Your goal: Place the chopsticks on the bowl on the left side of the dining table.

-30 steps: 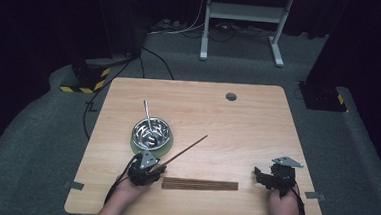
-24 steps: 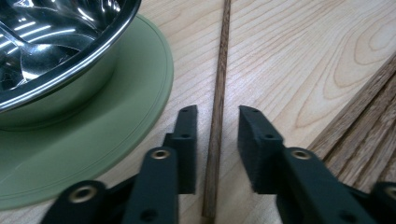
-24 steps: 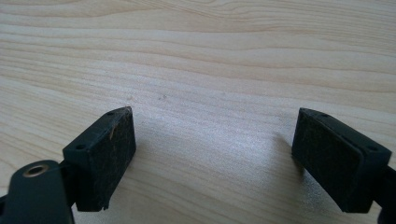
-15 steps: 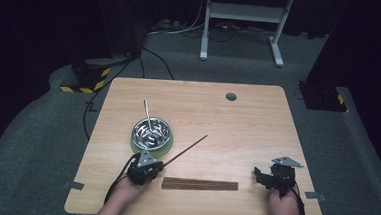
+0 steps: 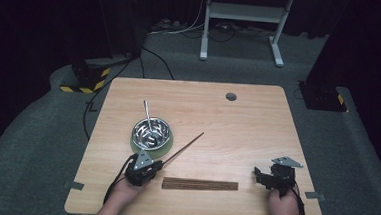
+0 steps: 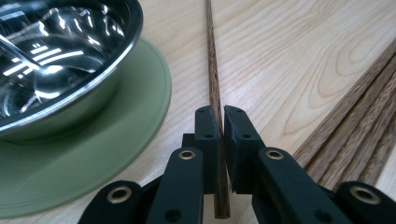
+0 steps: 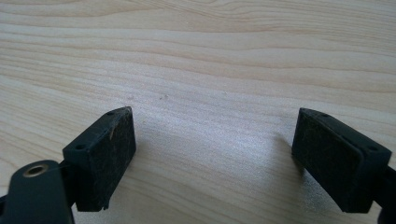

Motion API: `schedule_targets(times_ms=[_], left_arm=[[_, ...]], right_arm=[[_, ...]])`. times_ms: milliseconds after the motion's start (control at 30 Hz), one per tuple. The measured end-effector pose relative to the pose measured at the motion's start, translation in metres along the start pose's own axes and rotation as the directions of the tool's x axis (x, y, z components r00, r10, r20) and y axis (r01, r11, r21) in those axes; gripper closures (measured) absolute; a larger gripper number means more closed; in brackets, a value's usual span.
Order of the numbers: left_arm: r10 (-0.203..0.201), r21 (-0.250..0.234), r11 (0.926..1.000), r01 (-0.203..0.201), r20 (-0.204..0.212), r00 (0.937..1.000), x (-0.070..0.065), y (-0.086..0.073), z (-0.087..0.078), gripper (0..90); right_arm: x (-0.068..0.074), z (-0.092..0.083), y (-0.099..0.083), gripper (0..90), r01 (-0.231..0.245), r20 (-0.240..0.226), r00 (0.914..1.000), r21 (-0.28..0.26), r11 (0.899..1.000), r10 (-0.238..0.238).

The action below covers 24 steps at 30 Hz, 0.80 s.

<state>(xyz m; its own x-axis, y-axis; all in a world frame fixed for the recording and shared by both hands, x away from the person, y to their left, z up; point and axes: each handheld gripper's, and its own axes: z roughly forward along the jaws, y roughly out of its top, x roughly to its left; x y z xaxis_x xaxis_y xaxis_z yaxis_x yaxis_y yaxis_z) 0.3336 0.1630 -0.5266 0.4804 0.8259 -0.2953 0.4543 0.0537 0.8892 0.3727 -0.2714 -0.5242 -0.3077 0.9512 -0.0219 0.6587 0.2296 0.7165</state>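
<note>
At a wooden table [image 5: 258, 116], the left gripper [image 6: 222, 122] has just closed its jaws on a single brown chopstick [image 6: 214, 84], pinching it close to its near end while the rest slants away over the tabletop, past a steel bowl [image 5: 150, 132] on a green mat [image 6: 112, 154]. Held so far from its middle, the stick could pivot or slide out of the pads when lifted, and a swing to the left would likely knock its far end against the bowl or the metal utensil [image 5: 148, 116] standing in it. A row of more chopsticks [image 5: 200, 184] lies just beside the gripper (near enough to be nudged by a low sweep). The right gripper [image 7: 212, 158] rests well apart with its jaws wide and nothing between them.
</note>
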Motion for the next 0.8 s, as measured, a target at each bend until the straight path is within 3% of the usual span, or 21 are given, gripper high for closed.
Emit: schedule_targets(times_ms=[67,167,267,400,800], left_arm=[[0.012,-0.015,0.9998,-0.012,0.004,0.9999,0.0,0.002,-0.004,84.0],[-0.007,-0.061,0.9981,0.008,0.018,0.9998,-0.002,0.005,-0.008,84.0],[0.011,-0.078,0.9969,-0.009,0.024,0.9997,-0.002,0.009,-0.014,84.0],[-0.006,-0.12,0.9927,0.009,0.029,0.9996,-0.003,0.014,-0.02,84.0],[0.009,-0.177,0.9843,-0.008,0.006,0.9999,0.004,0.025,-0.037,84.1]], right_arm=[[0.0,0.0,0.0,13.3,0.0,0.0,1.0,0.0,1.0,0.0],[0.0,0.0,0.0,13.3,0.0,0.0,1.0,0.0,1.0,0.0],[0.0,0.0,0.0,13.3,0.0,0.0,1.0,0.0,1.0,0.0],[0.0,0.0,0.0,13.3,0.0,0.0,1.0,0.0,1.0,0.0],[0.0,0.0,0.0,13.3,0.0,0.0,1.0,0.0,1.0,0.0]])
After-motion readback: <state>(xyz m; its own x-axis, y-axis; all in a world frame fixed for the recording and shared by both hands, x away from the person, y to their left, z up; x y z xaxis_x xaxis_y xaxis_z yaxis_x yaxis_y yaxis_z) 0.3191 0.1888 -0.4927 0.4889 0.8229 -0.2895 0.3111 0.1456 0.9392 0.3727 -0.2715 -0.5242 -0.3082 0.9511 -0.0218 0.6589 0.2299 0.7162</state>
